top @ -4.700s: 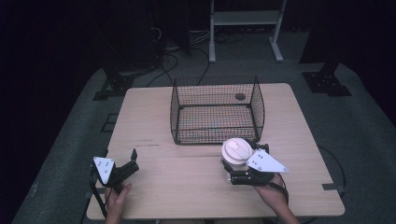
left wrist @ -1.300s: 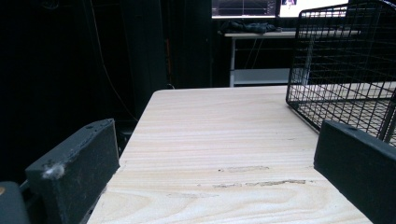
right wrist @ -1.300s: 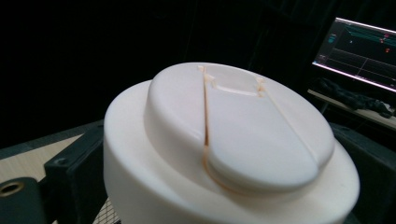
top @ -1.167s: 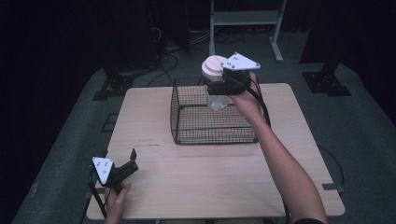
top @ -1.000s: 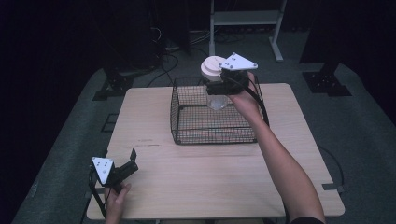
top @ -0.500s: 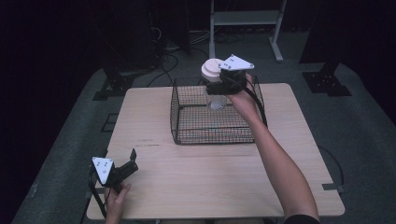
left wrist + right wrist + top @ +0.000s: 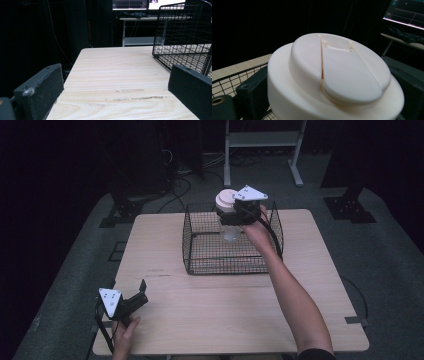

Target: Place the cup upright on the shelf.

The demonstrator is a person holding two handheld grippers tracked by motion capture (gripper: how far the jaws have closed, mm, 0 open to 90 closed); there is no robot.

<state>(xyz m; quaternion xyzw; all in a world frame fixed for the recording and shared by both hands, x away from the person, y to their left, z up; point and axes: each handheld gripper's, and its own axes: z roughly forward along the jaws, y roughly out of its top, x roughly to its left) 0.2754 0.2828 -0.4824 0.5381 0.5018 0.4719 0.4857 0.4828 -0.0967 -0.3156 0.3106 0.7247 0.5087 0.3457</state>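
Cream-lidded jar (image 7: 228,215) is clamped in our right tongs (image 7: 239,211), jaws on either side just under the lid, body hanging clear over the far part of the wire basket (image 7: 200,260). Holding at the neck keeps it upright and leaves the bottom free, so our guess is it's going down into the basket; it isn't resting on anything yet. In the right gripper view the lid's flip cap looks shut and both jaws press the sides.

Left tongs (image 7: 135,301) sit low at the near left corner of the table (image 7: 210,305), jaws wide apart, nothing between them, well clear of the basket. Looks parked to stay out of the way.

Count: one jar, one basket, two tongs. Can't tell what else is in the basket.
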